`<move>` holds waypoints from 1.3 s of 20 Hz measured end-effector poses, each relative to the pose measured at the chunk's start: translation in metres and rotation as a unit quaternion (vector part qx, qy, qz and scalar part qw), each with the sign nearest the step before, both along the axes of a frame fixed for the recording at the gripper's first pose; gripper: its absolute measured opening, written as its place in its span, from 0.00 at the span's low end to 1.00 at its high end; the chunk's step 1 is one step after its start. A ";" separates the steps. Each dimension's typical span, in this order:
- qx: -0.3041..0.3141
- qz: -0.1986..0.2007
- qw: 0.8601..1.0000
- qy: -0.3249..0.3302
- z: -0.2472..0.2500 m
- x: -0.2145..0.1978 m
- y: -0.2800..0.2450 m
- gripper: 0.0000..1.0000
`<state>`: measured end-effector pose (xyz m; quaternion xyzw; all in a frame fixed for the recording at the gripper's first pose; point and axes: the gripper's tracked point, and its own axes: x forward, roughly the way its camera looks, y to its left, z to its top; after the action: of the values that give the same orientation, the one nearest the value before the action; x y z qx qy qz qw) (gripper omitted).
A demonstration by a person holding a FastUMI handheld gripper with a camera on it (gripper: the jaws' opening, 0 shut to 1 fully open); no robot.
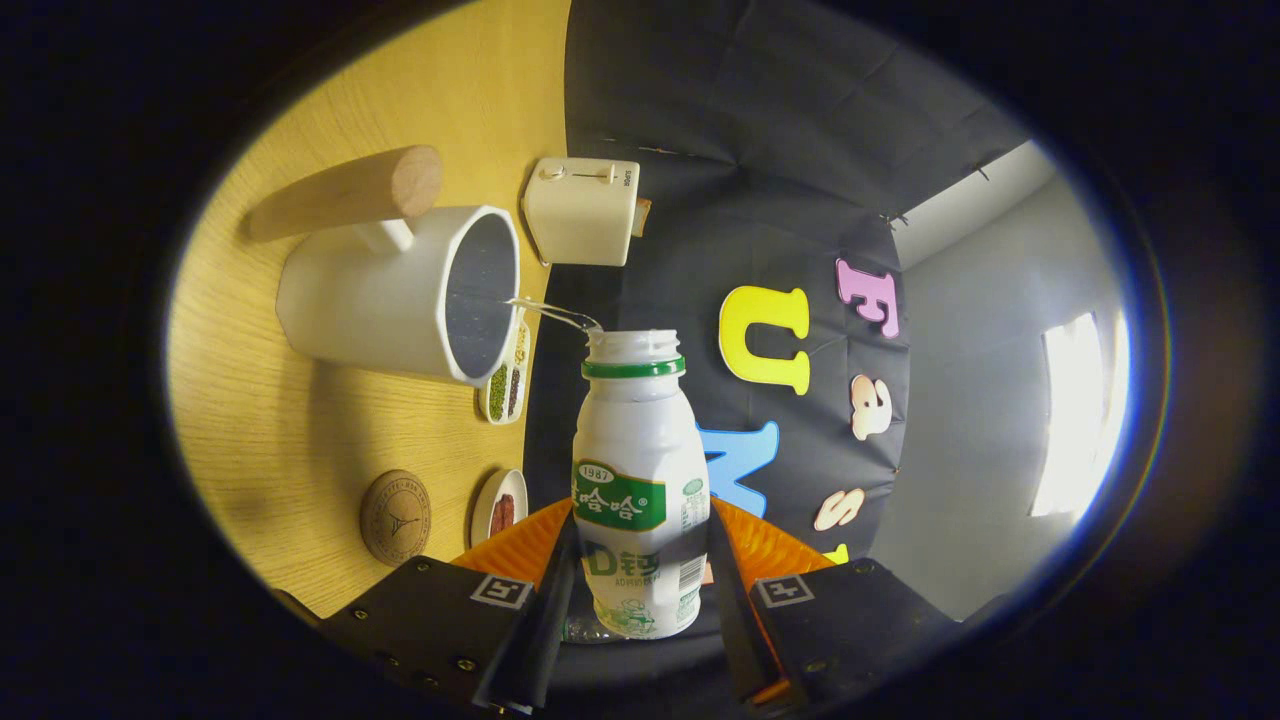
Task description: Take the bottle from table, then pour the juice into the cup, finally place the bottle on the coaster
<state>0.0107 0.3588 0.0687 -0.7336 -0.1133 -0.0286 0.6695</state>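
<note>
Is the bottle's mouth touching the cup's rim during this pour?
Apart. In the gripper view the bottle, held between both fingers, has its mouth clear of the cup; a thin stream crosses the visible gap into the cup's opening.

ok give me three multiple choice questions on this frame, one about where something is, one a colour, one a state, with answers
1. Where does the stream from the bottle go?
A. onto the coaster
B. into the white cup
C. onto the toaster

2. What colour is the ring below the bottle's mouth?
A. green
B. red
C. blue

3. What is the gripper doing?
A. open, away from the bottle
B. shut on nothing
C. shut on the bottle

Answers:
1 B, the thin stream arcs from the bottle's mouth into the cup.
2 A, a green band sits under the threaded neck.
3 C, both fingers press the bottle's lower body; the coaster lies bare on the table.
</note>
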 end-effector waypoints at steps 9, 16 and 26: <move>-0.014 -0.001 1.000 -0.007 0.000 0.001 -0.001 0.66; -0.024 -0.001 1.000 -0.009 0.000 0.002 -0.002 0.66; -0.039 -0.002 0.999 -0.013 0.000 0.002 -0.002 0.66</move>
<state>0.0126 0.3563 0.0682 -0.7592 -0.1213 -0.0348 0.6385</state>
